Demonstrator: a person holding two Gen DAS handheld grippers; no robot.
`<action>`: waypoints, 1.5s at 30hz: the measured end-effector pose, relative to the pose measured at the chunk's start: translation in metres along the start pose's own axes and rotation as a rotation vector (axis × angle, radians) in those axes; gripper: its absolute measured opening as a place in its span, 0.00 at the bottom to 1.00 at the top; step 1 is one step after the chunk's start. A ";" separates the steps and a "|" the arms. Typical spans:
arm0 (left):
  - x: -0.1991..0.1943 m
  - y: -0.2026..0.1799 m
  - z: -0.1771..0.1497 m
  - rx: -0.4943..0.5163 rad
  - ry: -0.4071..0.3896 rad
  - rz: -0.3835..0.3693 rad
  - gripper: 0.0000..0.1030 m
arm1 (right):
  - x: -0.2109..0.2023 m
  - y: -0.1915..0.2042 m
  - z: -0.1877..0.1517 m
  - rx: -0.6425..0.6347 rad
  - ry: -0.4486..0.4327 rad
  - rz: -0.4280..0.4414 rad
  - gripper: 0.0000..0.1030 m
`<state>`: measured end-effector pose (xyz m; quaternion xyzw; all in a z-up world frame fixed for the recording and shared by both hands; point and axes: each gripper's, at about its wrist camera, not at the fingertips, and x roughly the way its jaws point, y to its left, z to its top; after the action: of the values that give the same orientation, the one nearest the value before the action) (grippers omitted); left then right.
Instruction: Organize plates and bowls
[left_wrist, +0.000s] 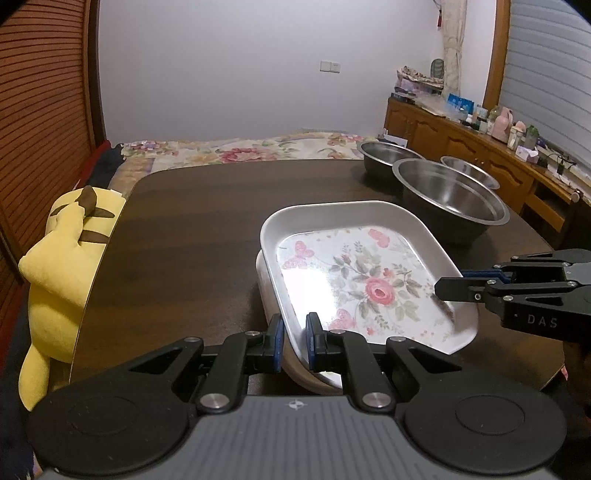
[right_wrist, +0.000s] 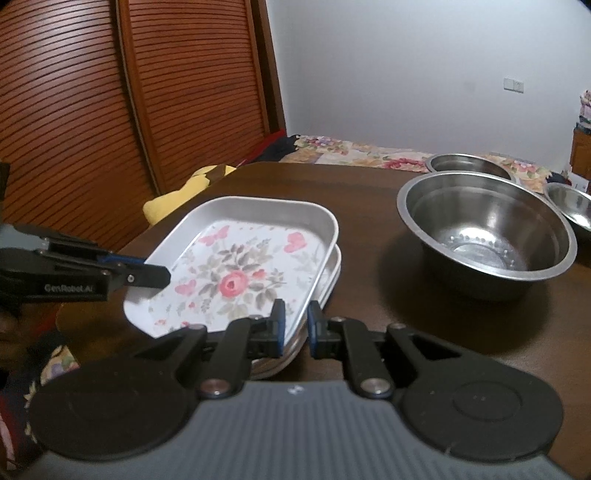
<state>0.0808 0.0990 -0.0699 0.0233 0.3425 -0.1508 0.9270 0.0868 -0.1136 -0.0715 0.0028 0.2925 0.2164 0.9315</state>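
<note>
Plates: the floral plate (left_wrist: 369, 280) is the top one, and both grippers clamp its rim from opposite sides. The left gripper (left_wrist: 294, 341) has its jaws clenched on the near edge in its own view, one blue pad (left_wrist: 276, 341) outside the rim and the other inside. The right gripper (right_wrist: 295, 328) has its jaws pinched on the opposite edge in the same way. Each gripper also shows from the side in the other's camera, tips at the plate's rim.

This plate sits tilted and slightly askew on more plates (right_wrist: 328, 284) of the same white rounded-square shape; at least two rims show beneath it, so three plates at minimum, though the exact number is hard to tell. The pile stands on the dark wooden surface (left_wrist: 192, 221), near its front edge.

Beyond the plates to the right stand three steel bowls: a large bowl (right_wrist: 487, 236) nearest, a middle bowl (right_wrist: 467, 164) behind it, and a small bowl (right_wrist: 570, 206) further right. All are apart from the plates. A yellow plush toy (left_wrist: 62, 266) leans against the left edge of the surface. A bed (left_wrist: 240, 149) with a flowered cover lies behind.
</note>
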 end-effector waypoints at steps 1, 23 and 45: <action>0.000 -0.001 0.000 0.006 -0.002 0.006 0.13 | 0.001 0.001 0.000 -0.002 -0.001 -0.005 0.14; 0.009 -0.002 -0.003 0.018 -0.001 0.054 0.13 | 0.002 0.006 -0.009 -0.005 -0.033 -0.023 0.18; 0.004 -0.033 0.050 0.033 -0.110 -0.006 0.24 | -0.044 -0.029 0.023 0.005 -0.165 -0.091 0.18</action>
<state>0.1053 0.0592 -0.0324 0.0292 0.2887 -0.1600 0.9435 0.0790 -0.1549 -0.0325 0.0094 0.2152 0.1723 0.9612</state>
